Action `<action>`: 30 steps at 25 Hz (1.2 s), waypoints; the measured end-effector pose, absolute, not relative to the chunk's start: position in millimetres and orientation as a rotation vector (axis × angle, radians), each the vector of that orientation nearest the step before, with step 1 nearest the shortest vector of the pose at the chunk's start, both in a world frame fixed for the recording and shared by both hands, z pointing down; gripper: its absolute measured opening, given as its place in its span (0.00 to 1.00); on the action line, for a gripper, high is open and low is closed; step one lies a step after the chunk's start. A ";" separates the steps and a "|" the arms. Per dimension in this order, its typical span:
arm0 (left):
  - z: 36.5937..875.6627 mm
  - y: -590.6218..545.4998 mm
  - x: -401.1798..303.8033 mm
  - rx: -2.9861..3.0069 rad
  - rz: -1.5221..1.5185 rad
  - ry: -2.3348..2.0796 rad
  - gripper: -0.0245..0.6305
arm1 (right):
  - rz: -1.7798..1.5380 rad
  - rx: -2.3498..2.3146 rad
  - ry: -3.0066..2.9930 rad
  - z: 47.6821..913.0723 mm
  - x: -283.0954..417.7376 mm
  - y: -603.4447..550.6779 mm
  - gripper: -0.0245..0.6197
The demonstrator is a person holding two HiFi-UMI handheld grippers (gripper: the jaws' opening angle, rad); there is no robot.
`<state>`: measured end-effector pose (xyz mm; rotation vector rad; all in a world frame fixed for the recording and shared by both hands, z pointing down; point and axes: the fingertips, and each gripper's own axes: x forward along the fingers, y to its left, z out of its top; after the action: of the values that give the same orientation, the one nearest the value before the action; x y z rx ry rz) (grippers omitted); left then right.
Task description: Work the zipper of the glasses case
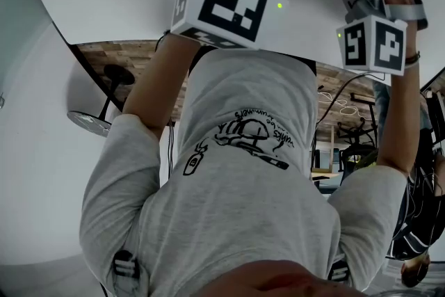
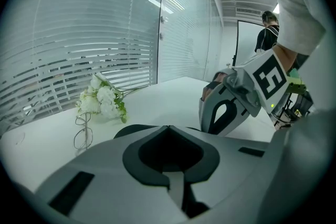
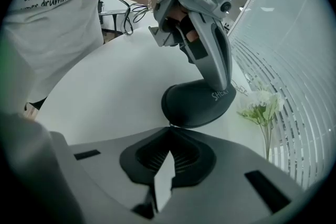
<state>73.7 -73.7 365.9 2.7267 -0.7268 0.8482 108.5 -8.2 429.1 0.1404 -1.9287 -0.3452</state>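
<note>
The dark oval glasses case (image 3: 197, 105) lies on the white table (image 3: 105, 97). My right gripper (image 3: 170, 127) is shut, its tips meeting at the case's near edge, apparently on the small zipper pull. My left gripper (image 3: 220, 86) comes down on the case's far side. In the left gripper view the left gripper (image 2: 168, 126) is shut with the case (image 2: 131, 131) showing dark just beyond the tips, and the right gripper (image 2: 231, 107) faces it. The head view shows only the left cube (image 1: 219, 3) and the right cube (image 1: 372, 45); the case is hidden there.
A bunch of white flowers (image 2: 102, 101) and a pair of wire-framed glasses (image 2: 81, 132) lie on the table (image 2: 173, 97) near the blinds. The flowers (image 3: 260, 107) are just right of the case. A person (image 2: 268, 34) stands at the far doorway.
</note>
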 end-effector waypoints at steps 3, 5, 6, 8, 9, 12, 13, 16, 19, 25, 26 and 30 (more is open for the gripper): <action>368.7 -74.1 78.4 2.729 0.851 -0.733 0.07 | -0.336 0.135 -1.945 432.0 108.3 -0.1 0.04; 370.4 -78.0 77.7 2.726 0.847 -0.735 0.07 | -0.342 0.133 -1.949 432.7 107.7 -3.4 0.04; 370.3 -79.2 76.1 2.723 0.839 -0.731 0.07 | -0.351 0.133 -1.947 432.3 106.7 -5.7 0.04; 368.9 -77.3 72.3 2.716 0.823 -0.708 0.07 | -0.379 0.135 -1.932 430.3 106.4 -7.6 0.04; 368.6 -75.2 70.4 2.713 0.825 -0.699 0.07 | -0.398 0.137 -1.919 429.8 107.9 -7.6 0.04; 371.2 -75.6 65.6 2.709 0.843 -0.710 0.07 | -0.476 0.138 -1.865 433.2 117.9 -11.7 0.04; 370.7 -78.8 64.1 2.708 0.841 -0.722 0.07 | -0.505 0.137 -1.845 434.2 120.9 -15.2 0.04; 362.9 -91.2 59.5 2.716 0.829 -0.756 0.07 | -0.583 0.143 -1.785 431.7 126.6 -30.2 0.04; 356.7 -99.5 59.7 2.737 0.824 -0.759 0.07 | -0.647 0.168 -1.734 427.5 131.4 -47.4 0.04; 366.4 -93.4 66.3 2.740 0.896 -0.703 0.07 | -0.714 0.227 -1.695 422.7 136.5 -68.1 0.05; 367.3 -92.8 65.3 2.742 0.902 -0.709 0.07 | -0.712 0.229 -1.695 423.1 136.1 -69.1 0.04; 369.3 -97.0 64.6 2.785 0.960 -0.757 0.07 | -0.660 0.254 -1.723 426.3 135.6 -71.5 0.04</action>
<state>64.6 -97.0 369.3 2.7852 -0.7567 0.9596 135.6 -71.5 426.3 0.2545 -1.7226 -0.6599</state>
